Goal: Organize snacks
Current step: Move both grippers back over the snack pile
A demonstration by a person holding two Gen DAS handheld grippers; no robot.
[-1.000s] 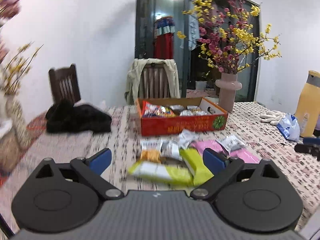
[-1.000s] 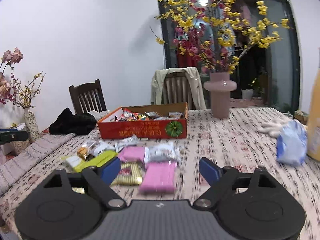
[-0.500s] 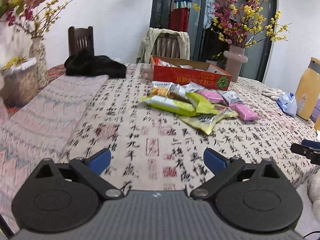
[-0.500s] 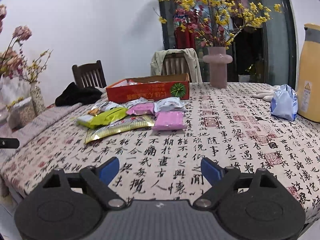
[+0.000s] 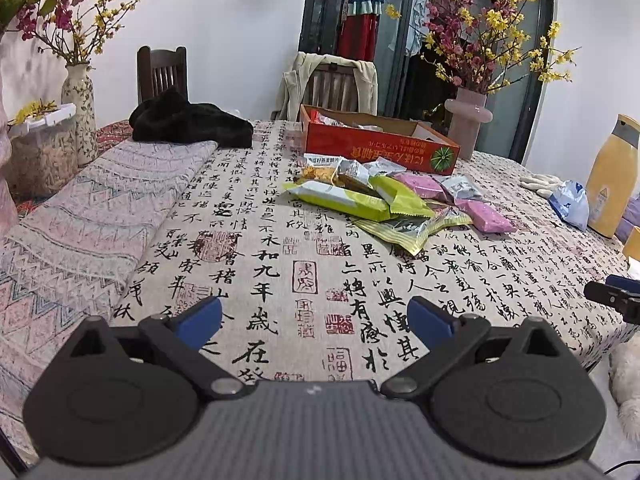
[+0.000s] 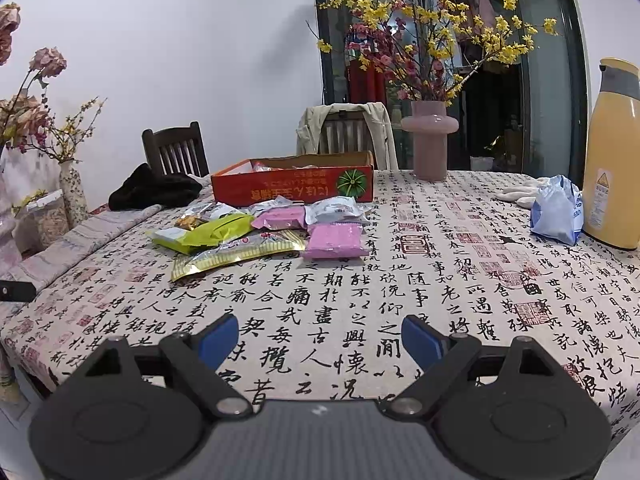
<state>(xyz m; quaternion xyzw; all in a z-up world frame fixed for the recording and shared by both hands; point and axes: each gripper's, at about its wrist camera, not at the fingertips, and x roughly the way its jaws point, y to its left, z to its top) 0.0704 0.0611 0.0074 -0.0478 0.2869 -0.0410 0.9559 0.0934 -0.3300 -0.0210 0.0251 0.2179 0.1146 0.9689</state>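
snacks (image 5: 384,200) lie in a loose pile in the middle of the surface (image 5: 280,280), just in front of the red box (image 5: 376,148), which already has some packets in it. both tongs hang at the near edge, well apart from the pile. the left tongs (image 5: 314,318) are wide open with nothing in them. the right tongs (image 6: 320,338) are wide open too, and they hold nothing. from the left tongs the pile lies ahead and a bit to the right. from the right tongs it lies ahead and a bit to the left. so the pile sits between the two hands, farther in. the long yellow-green packet (image 6: 236,254) lies nearest to the front, and its long side runs mostly across the view, tipped a little. the pink packet (image 6: 334,242) sits just beside it, on the side of the right tongs. the bright green packet (image 5: 340,200) is on the side of the left tongs. i think the right hand is nearer to the pink one and the left hand is nearer to the green one. either hand must go forward over the surface to reach a packet, and the box is right behind the pile.
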